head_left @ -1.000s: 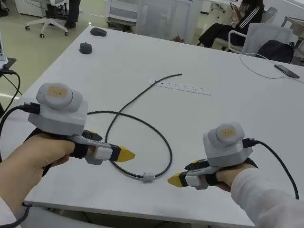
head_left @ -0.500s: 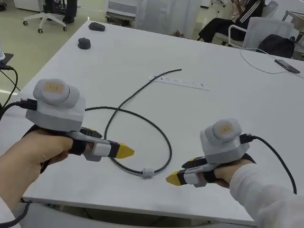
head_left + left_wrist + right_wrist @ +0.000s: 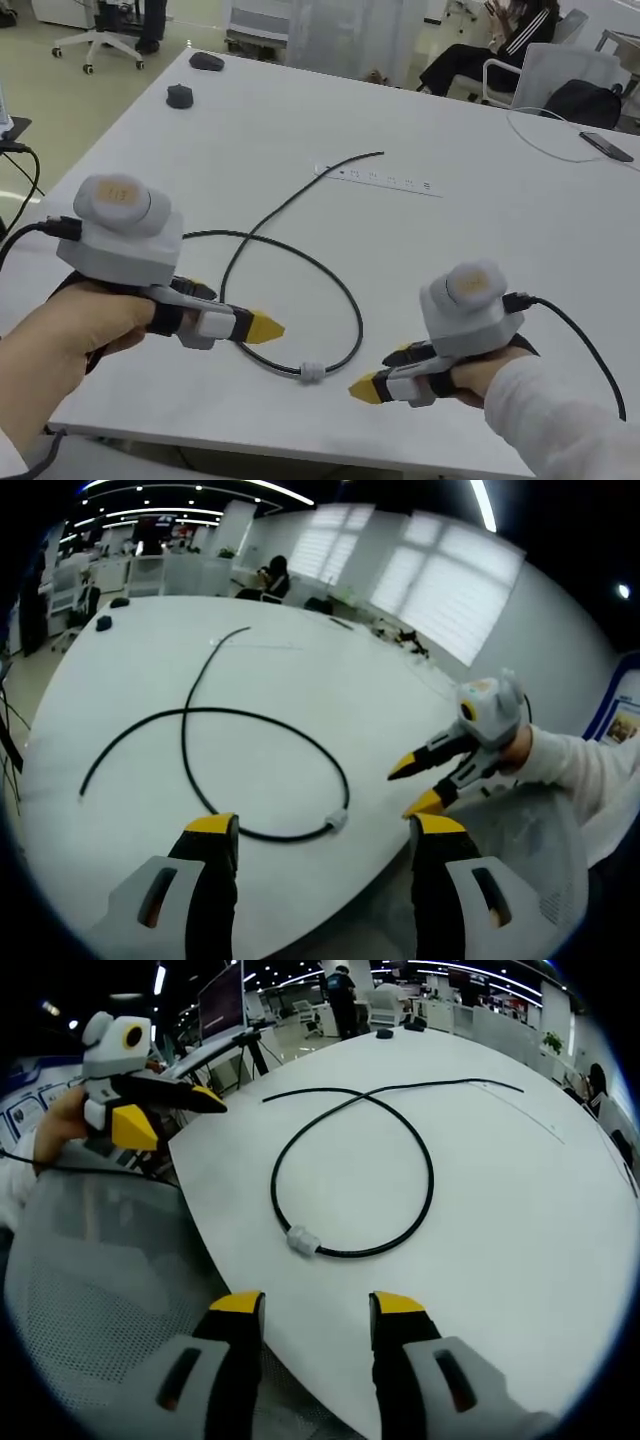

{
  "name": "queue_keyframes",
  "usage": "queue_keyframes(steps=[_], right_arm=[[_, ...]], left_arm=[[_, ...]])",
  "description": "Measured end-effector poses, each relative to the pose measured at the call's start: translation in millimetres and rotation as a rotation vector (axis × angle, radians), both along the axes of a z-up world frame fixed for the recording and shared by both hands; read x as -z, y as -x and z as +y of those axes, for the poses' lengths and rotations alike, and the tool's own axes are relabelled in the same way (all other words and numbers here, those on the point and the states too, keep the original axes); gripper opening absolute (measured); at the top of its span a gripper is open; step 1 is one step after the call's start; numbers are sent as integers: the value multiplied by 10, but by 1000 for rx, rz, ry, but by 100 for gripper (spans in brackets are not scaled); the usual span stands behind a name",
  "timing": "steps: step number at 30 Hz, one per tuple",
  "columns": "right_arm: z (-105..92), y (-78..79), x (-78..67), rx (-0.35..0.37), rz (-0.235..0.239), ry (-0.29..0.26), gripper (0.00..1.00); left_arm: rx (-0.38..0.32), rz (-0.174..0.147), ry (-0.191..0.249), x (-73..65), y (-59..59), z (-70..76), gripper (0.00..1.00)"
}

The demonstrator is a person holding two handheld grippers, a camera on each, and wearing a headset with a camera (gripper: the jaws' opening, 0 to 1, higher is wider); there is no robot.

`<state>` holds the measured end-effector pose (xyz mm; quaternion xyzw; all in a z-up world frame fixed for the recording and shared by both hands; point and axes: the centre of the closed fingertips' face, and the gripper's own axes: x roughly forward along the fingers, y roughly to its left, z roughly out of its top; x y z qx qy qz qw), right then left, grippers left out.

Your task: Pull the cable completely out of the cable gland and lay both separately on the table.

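Observation:
A long black cable [image 3: 361, 325] lies in a loop on the white table [image 3: 480, 250], and the small white cable gland [image 3: 311, 372] sits on it near the front edge. My left gripper [image 3: 265, 327] hovers just left of the gland. My right gripper [image 3: 366, 387] is just right of it. Neither touches the cable. In the left gripper view the jaws stand open [image 3: 325, 827] with the gland [image 3: 336, 821] just ahead of them. In the right gripper view the gripper [image 3: 318, 1305] is open too, with the gland [image 3: 302, 1239] a little beyond it and the loop of cable [image 3: 430, 1175] behind.
A white ruler-like strip [image 3: 380, 180] lies past the loop. Two dark computer mice [image 3: 180, 98] [image 3: 207, 62] sit at the far left corner. A phone [image 3: 604, 149] and a thin white wire [image 3: 540, 140] lie far right. A seated person and chairs are behind the table.
The head camera has shifted slightly. The cable, the gland and both grippers keep nearly the same places, and both grippers are still open.

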<state>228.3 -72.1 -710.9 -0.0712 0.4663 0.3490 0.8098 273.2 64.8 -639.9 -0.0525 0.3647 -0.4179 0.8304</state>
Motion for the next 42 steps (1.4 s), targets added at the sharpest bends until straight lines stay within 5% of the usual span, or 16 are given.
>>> queue_keyframes(steps=[42], right_arm=[[62,26,9,-33,-1,-11,41]], left_arm=[[-1,32,-4,63,35,4,70]])
